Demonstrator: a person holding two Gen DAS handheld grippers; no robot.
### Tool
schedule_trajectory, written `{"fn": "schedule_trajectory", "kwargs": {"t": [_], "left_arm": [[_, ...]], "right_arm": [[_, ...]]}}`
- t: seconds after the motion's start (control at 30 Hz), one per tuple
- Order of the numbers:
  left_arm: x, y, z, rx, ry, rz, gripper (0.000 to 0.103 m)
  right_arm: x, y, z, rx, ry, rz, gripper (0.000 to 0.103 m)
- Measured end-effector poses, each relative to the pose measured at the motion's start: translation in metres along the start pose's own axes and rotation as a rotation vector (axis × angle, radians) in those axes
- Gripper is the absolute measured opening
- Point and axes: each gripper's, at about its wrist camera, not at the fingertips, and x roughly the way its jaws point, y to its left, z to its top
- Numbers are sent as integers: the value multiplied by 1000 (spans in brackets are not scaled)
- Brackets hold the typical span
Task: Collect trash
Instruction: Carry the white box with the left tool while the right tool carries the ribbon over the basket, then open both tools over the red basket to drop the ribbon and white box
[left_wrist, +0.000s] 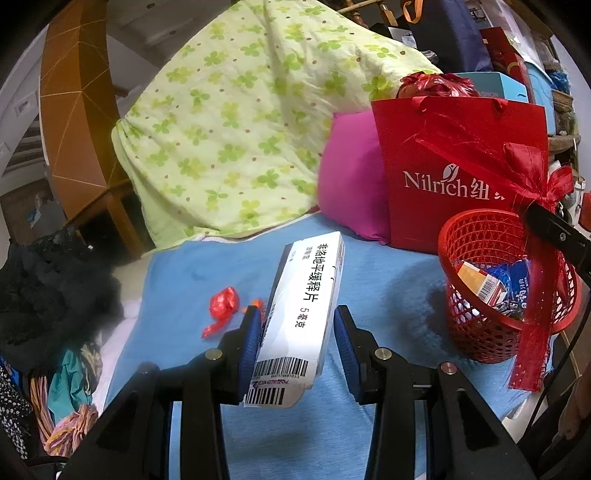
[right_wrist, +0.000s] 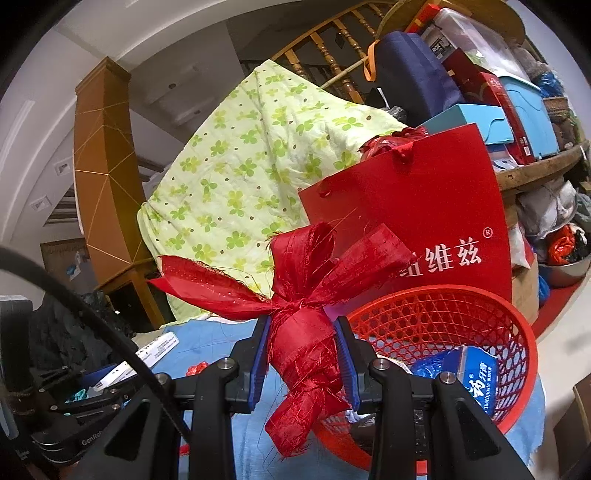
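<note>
Here, left fingers (left_wrist: 258, 332) wide around medicine box (left_wrist: 303, 306), right fingers (right_wrist: 343, 354) clamping ribbon handle (right_wrist: 306, 332).

Readable print on the box, the bag, the tube and one gripper

The white medicine box (left_wrist: 306, 306) carries "非洛地平缓释片" and "5毫克", with barcodes at its near end. The red paper bag (left_wrist: 465, 173) reads "Nilrich" in white, then "纽维兹 ®" in the right wrist view. A blue toothpaste box (right_wrist: 476, 376) in the red basket (right_wrist: 513, 332) shows "牙膏" and "Toothpaste". The left gripper (right_wrist: 88, 398) bears "GenRob", cut off.

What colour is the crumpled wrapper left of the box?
Red wrapper; clearest in the left wrist view.
</note>
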Motion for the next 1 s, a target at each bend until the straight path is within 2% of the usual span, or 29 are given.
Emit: {"fn": "schedule_trajectory", "kwargs": {"t": [0.67,0.87,1.0], "left_arm": [[0,-33,17,52,-33,-63,42],[-2,-54,30,59,-60,-164,42],[1,-68,41,36,-67,-298,43]], "right_arm": [[-5,-33,9,54,-25,-67,38],[-8,-64,19,146,-59,-113,38],[-7,-89,25,226,-74,-151,38]]}}
